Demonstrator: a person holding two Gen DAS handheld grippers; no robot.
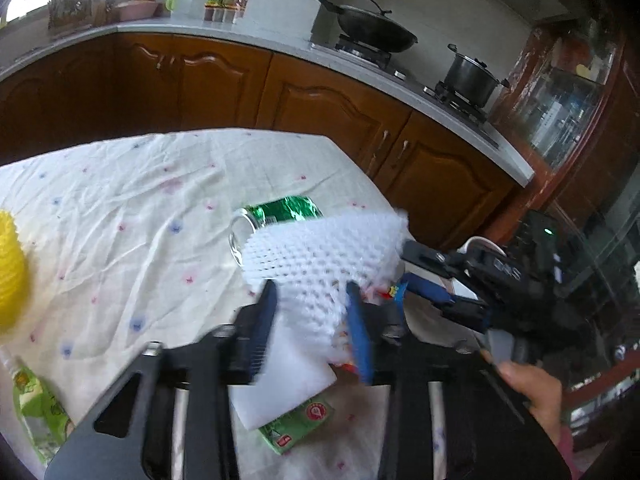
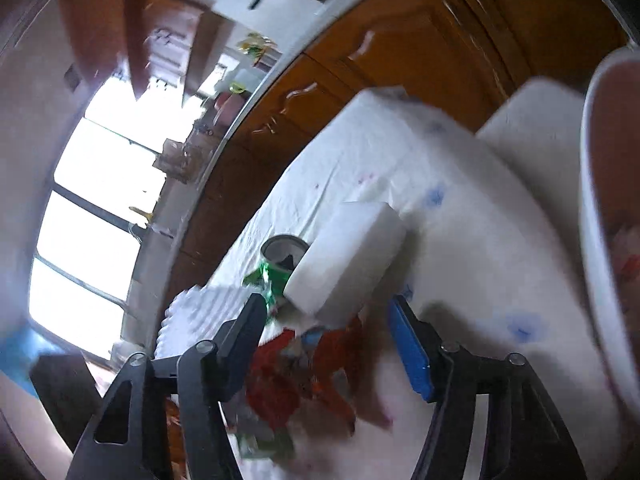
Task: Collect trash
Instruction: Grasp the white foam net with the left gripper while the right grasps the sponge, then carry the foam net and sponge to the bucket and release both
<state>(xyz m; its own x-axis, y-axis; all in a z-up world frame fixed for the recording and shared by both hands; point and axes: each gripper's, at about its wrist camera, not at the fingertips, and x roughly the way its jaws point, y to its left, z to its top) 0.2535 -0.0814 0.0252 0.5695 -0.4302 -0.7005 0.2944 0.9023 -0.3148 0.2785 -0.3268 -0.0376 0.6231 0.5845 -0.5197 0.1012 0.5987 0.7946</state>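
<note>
My left gripper [image 1: 312, 296] is shut on a white foam fruit net [image 1: 320, 256] and holds it above the table. A green can [image 1: 276, 216] lies on its side behind the net; it also shows in the right wrist view [image 2: 280, 260]. A white foam block [image 1: 280, 384] lies under the left gripper on a green packet [image 1: 298, 424]. My right gripper [image 2: 328, 308] is open above a red wrapper [image 2: 296, 380], with the white block [image 2: 344, 260] just ahead. The right gripper [image 1: 460, 292] shows at the right of the left wrist view.
A yellow net [image 1: 10, 268] and a green pouch [image 1: 36, 404] lie on the left of the flowered tablecloth [image 1: 140, 200]. A white bin [image 2: 600, 240] with trash stands at the right. Kitchen cabinets [image 1: 320, 108] with a wok [image 1: 372, 26] and pot [image 1: 472, 74] stand behind.
</note>
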